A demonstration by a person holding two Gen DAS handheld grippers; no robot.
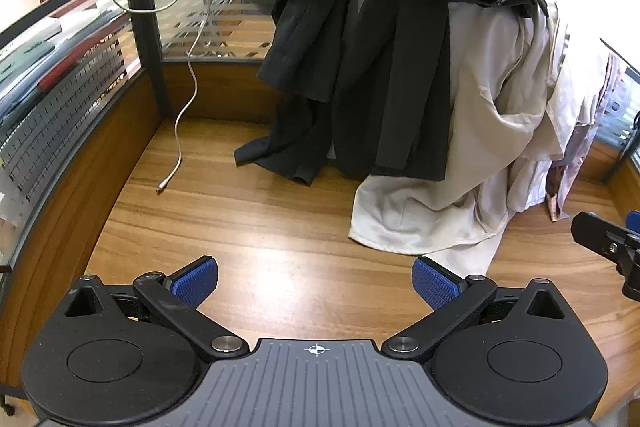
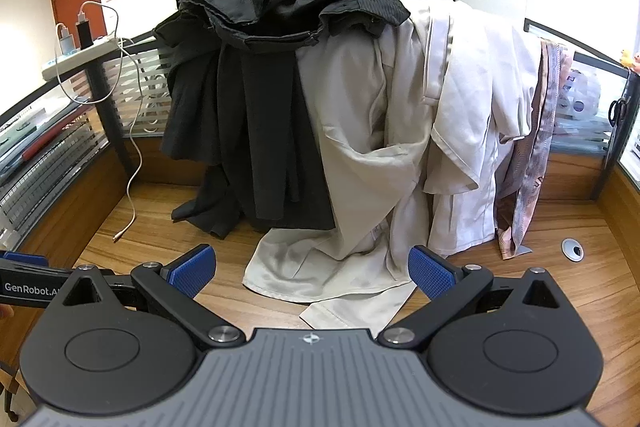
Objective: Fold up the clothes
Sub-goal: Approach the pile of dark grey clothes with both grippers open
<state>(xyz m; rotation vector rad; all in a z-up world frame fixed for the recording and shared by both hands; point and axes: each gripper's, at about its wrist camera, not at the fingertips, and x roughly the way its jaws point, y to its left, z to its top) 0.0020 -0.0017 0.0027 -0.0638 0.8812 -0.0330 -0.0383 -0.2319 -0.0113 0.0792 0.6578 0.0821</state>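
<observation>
While both grippers gape empty, heaped clothes (image 2: pixel 320 99) hide whatever partition (image 1: pixel 60 75) section they drape.

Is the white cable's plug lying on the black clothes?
No, the white cable's plug lies on bare wooden desk, apart from the black clothes.

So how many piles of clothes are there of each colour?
Black pile of draped clothes: 1
Cream-white pile of draped clothes: 1
Pink patterned draped cloth: 1
Total: 3
</observation>
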